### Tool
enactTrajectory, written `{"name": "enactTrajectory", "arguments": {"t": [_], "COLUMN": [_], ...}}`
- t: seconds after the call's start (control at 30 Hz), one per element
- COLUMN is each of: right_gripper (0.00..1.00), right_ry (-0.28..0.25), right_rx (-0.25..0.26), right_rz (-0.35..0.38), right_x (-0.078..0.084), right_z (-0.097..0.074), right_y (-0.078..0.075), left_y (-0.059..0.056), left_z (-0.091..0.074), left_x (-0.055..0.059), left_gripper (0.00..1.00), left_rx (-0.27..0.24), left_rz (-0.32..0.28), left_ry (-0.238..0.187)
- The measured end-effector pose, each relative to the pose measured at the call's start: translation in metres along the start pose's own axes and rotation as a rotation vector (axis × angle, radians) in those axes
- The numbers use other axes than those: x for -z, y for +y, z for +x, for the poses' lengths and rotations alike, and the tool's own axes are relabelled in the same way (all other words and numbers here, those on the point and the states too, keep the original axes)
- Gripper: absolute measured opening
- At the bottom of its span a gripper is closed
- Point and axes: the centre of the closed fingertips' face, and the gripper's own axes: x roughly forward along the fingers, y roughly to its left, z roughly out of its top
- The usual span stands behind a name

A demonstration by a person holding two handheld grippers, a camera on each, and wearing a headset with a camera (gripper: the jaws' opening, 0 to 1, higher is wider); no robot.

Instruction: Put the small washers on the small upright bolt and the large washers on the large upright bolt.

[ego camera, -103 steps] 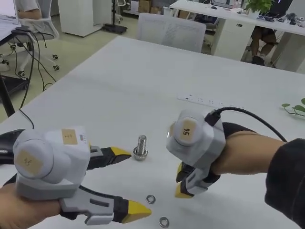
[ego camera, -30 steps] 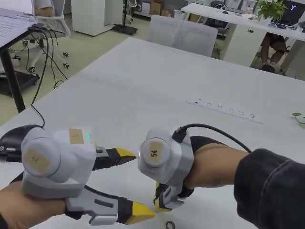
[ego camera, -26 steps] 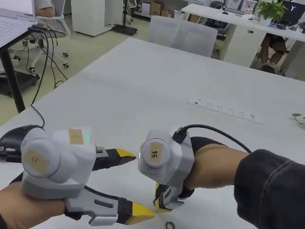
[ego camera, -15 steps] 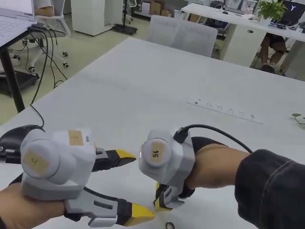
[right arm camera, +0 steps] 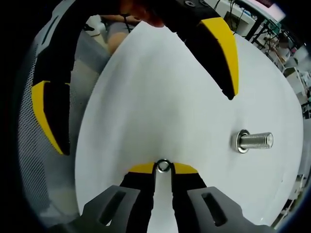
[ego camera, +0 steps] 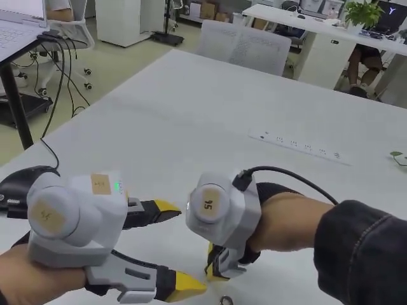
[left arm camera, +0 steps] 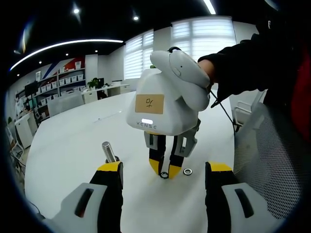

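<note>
Compared with a few seconds earlier, when two washers are seen lying free on the worktop (ego camera: 191, 114) and the right claw is held apart from them, the right claw (right arm camera: 164, 169) is now brought down over the nearer one and narrowed onto it. The washer (right arm camera: 164, 166) is pinched by its rim between the yellow tips. Over the last second hardly any shift is noted, which suggests that the grip is being settled. Whether the washer is already lifted clear of the worktop cannot be told. The pick-up is thus judged as good as done, and the carry to the bolt (left arm camera: 109, 151) is what remains for this piece. The left claw (ego camera: 170, 246) is held wide, with nothing in it, beside the work. A second washer (left arm camera: 187, 171) is left lying flat just beside the right claw's tips. The washer in the grip is seen as a thin, bright metal ring with a dark hole, held flat. The bolt is stood upright near by, silver and threaded, with a wider collar at its foot; whether that collar is its head or a washer already placed cannot be told.
</note>
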Motion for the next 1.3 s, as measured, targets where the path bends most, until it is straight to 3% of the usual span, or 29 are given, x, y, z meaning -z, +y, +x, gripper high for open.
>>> {"name": "enactTrajectory", "arguments": {"t": [0.6, 1.3], "right_gripper": [0.13, 0.13], "right_ry": [0.005, -0.017], "right_rx": [-0.005, 0.043], "right_rz": [0.026, 0.119], "right_x": [0.009, 0.036], "right_z": [-0.002, -0.033], "right_y": [-0.001, -0.009], "left_y": [0.002, -0.001], "left_z": [0.004, 0.007], "left_x": [0.0, -0.001], "left_gripper": [0.68, 0.68], "left_rx": [0.0, 0.018], "left_rz": [0.001, 0.009], "left_ry": [0.001, 0.0]}}
